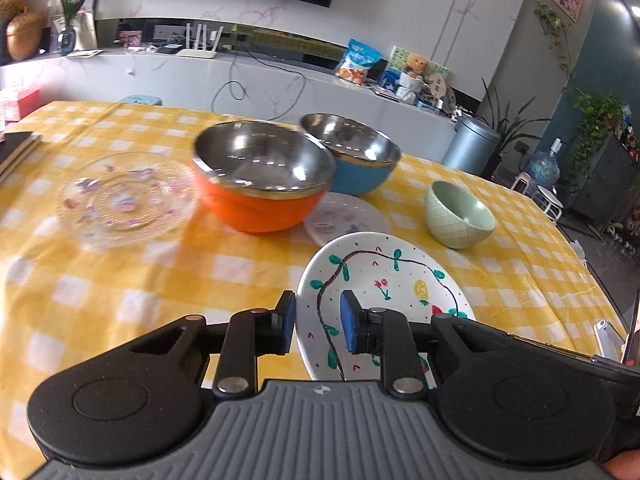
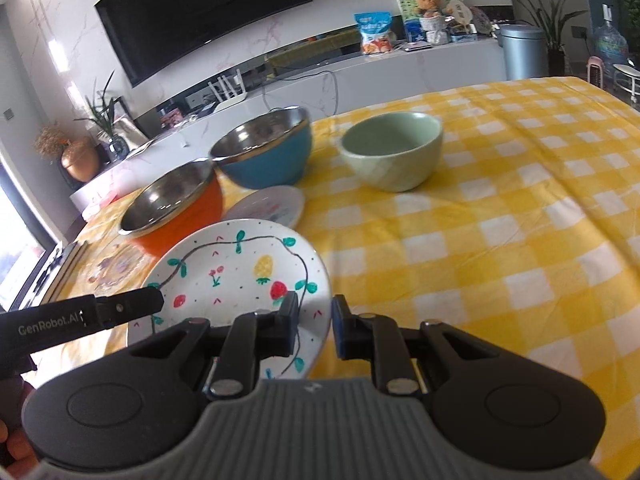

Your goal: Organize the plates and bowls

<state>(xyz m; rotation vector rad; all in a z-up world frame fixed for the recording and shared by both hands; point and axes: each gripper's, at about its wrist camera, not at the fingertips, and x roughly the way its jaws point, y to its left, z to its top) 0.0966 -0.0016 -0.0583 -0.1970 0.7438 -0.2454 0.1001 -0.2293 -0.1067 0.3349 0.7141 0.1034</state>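
Note:
A white painted plate (image 1: pixel 384 280) with fruit drawings sits tilted off the yellow checked cloth. My left gripper (image 1: pixel 318 326) straddles its left rim with the jaws closed onto it. My right gripper (image 2: pixel 314 326) straddles its right rim (image 2: pixel 320 280) the same way. The left gripper's finger (image 2: pixel 132 304) shows at the plate's left edge in the right wrist view. Behind stand an orange steel-lined bowl (image 1: pixel 260 184), a blue steel-lined bowl (image 1: pixel 356 160), a pale green bowl (image 1: pixel 458 214), a small white plate (image 1: pixel 348 220) and a clear glass plate (image 1: pixel 124 200).
The table (image 1: pixel 100 300) wears a yellow checked cloth. Dark books (image 1: pixel 16 148) lie at its left edge. A white counter (image 1: pixel 240 76) with a router, cables and snack bags runs behind. A grey bin (image 1: pixel 470 146) stands past the far right corner.

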